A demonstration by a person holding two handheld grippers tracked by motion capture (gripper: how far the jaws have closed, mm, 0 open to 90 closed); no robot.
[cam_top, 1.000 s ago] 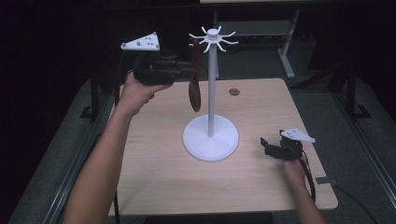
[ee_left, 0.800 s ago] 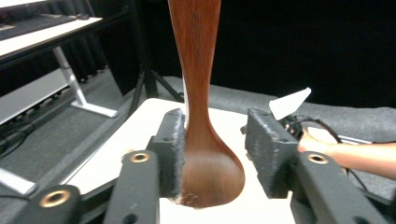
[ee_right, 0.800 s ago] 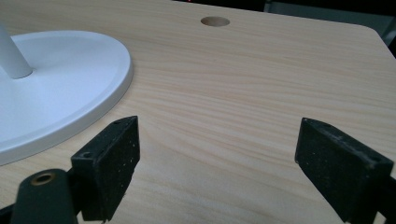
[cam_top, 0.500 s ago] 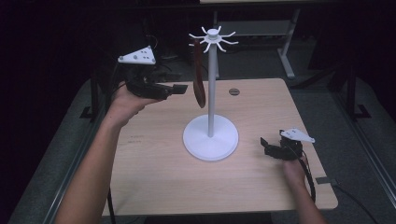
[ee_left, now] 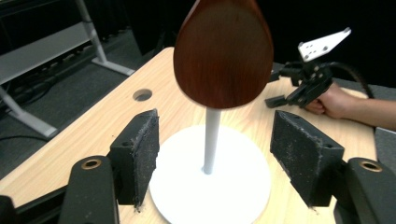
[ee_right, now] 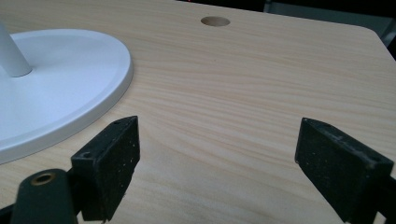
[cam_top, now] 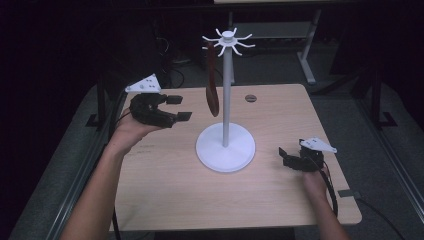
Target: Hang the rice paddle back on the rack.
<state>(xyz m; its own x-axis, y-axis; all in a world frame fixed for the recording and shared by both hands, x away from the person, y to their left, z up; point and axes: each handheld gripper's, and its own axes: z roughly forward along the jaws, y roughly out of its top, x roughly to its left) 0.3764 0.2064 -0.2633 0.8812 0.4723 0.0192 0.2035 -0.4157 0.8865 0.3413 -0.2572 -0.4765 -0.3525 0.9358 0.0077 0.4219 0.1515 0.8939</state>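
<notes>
**Spoon hangs straight ahead of the left claw, long axis up and down**

Going left to right in the high view: the left gripper (cam_top: 177, 107) is held up off the table (cam_top: 165, 200) at about 9 o'clock from the stand (cam_top: 226, 145), jaws spread apart with nothing between them, pointing toward 3 o'clock. Just past its tips hangs the wooden spoon (cam_top: 212, 87), dangling from one of the hooks at the top of the stand, handle up, bowl down. So its long axis runs pretty much vertical, 12 to 6. Near, but not touching as far as I can tell.

In the left gripper view the spoon bowl (ee_left: 223, 51) sits dead centre between the two pads, a bit above them, with the white pole right behind it. Looks to me like the claw is lined up on the bowl rather than the handle.

Over at 4 o'clock from the stand, the right gripper (cam_top: 286, 157) rests low by the table edge, jaws also wide apart and empty, well apart from the spoon. Left hand is clearly the nearer one for whatever happens with that spoon.
</notes>
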